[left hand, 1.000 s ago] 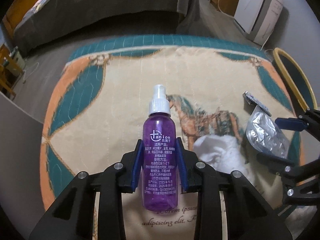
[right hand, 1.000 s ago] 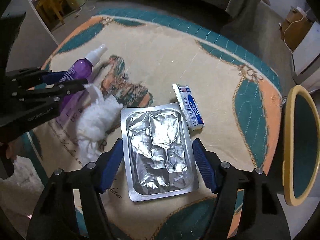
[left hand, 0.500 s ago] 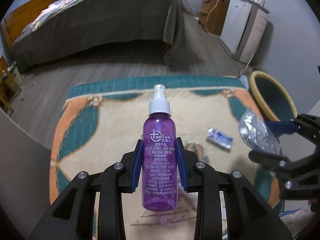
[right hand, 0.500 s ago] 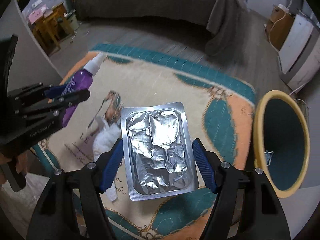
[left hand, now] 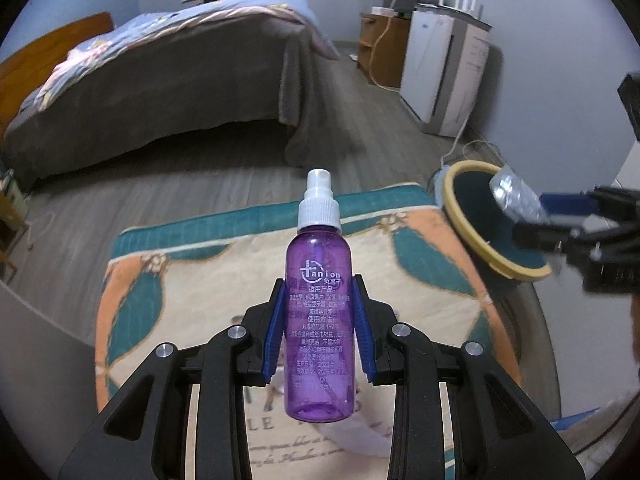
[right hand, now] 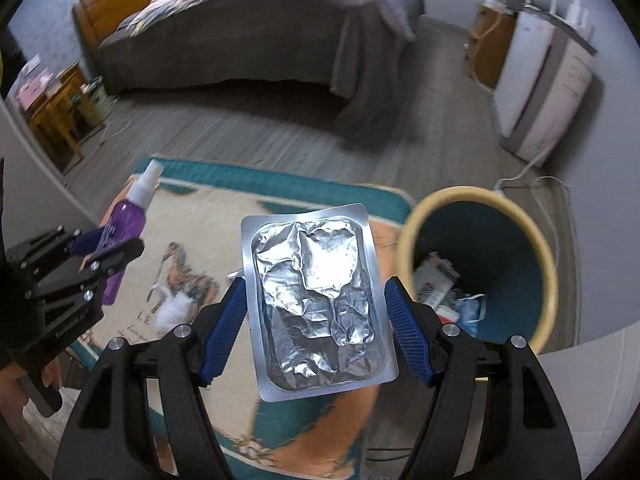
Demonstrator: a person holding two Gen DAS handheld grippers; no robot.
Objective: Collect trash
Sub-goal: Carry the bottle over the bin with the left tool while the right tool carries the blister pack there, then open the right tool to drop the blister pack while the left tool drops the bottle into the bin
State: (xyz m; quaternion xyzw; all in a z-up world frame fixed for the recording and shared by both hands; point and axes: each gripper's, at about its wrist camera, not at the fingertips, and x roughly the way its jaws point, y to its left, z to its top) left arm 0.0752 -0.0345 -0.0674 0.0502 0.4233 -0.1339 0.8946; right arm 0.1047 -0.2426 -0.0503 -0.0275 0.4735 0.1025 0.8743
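My left gripper [left hand: 319,334], set narrow, clamps a purple spray bottle [left hand: 319,320] labelled "anion" above the rug [left hand: 420,264]. My right gripper [right hand: 316,316], set wider, grips a foil blister pack [right hand: 316,300] beside the bin [right hand: 548,276].

A home bedroom: a bed [left hand: 160,76] with grey cover at eleven o'clock, grey wood-plank floor [left hand: 224,184], a patterned rug [left hand: 240,264] at six, a white appliance [left hand: 444,76] against the wall at two.

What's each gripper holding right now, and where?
Left gripper: purple bottle, by its lower body. Right gripper: foil pack, by its long edges.
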